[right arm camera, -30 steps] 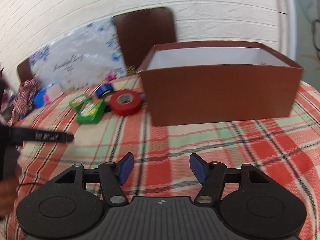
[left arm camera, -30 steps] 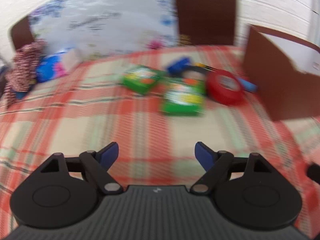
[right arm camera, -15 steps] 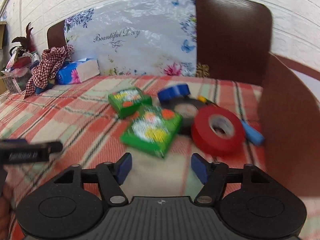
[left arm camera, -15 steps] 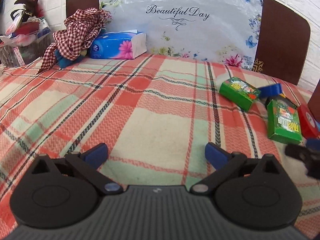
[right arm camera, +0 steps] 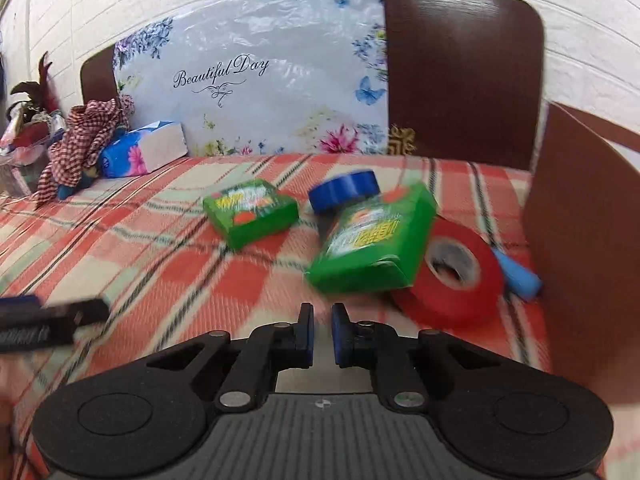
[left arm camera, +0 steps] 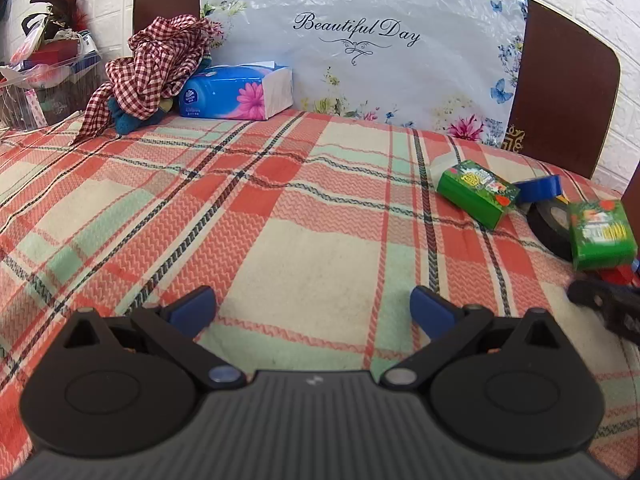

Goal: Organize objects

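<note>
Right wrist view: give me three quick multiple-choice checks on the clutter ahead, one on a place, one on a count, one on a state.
1. Where does the red tape roll lie relative to the brown box?
A. inside it
B. on the plaid cloth beside its wall
C. on top of the tissue pack

2. How many green boxes are on the cloth?
A. one
B. two
C. four

3. How does the right tool stand?
A. shut on nothing
B. shut on the blue tape roll
C. wide open

Answers:
1 B, the red roll rests on the cloth just left of the box wall.
2 B, one green box lies flat and another leans across the tape rolls.
3 A, its blue pads stand close together with only cloth showing beyond them.
</note>
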